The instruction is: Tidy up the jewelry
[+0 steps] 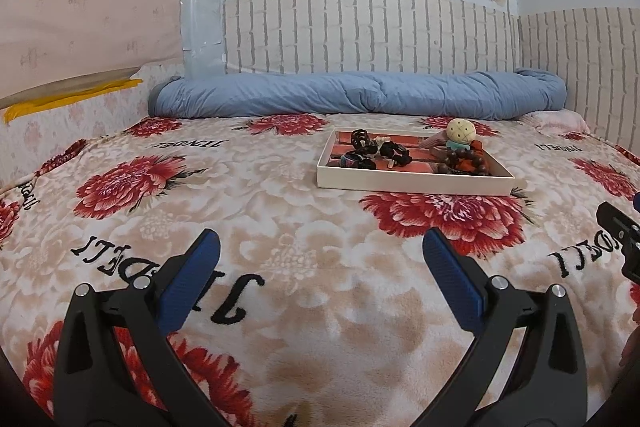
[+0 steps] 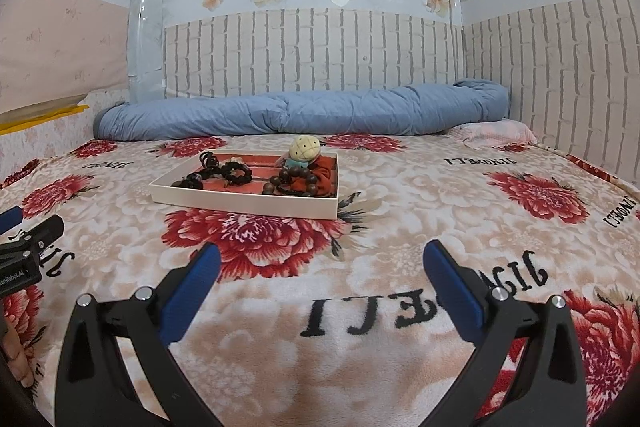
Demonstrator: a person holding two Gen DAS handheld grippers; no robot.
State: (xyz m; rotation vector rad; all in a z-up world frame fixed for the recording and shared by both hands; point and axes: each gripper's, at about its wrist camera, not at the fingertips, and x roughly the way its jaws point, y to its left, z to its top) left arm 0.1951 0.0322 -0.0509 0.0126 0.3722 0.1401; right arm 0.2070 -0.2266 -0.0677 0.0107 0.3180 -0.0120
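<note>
1. While it hovers over the floral bed (image 1: 248,187), the left tongs (image 1: 320,251) gape wide, empty.
2. At 12 o'clock, well apart, sits the white tray (image 1: 412,183) holding beaded bracelet (image 1: 464,163), black hair ties (image 1: 394,150).
3. Right tongs (image 2: 322,259) likewise spread, empty.

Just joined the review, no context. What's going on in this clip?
A person holds two handheld grippers over a bed with a floral blanket. Both the left gripper and the right gripper are open and empty, short of a shallow white tray. The tray already holds a wooden bead bracelet, dark hair ties and a small round-headed figure. Nothing is being gripped.
</note>
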